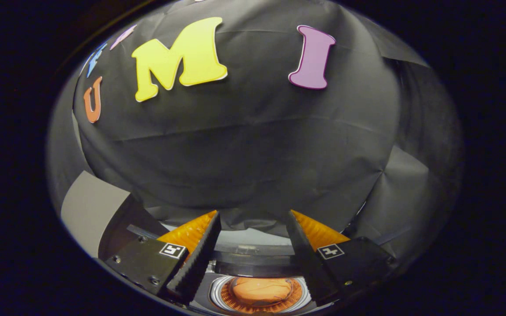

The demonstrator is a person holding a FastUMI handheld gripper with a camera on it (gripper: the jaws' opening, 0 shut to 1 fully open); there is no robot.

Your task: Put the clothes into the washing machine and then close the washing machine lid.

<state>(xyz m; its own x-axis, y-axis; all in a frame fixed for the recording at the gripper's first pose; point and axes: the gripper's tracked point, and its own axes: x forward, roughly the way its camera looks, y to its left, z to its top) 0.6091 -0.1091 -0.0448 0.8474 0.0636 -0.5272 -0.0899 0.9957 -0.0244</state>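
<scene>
The gripper (253,219) sits at the lower centre of the frame, its two fingers (196,254) spread apart with nothing between them, one at lower left of centre and one at lower right. Below and between the fingers, at the bottom centre, lies the round opening of the washing machine (259,293), with the clothes (262,289) inside the drum, and the machine's rear rim runs across just above that opening. Behind everything, the booth wall (244,153) occupies the middle and upper frame, and a flat panel (90,206) stands at the lower left, left of the left-hand finger.
</scene>
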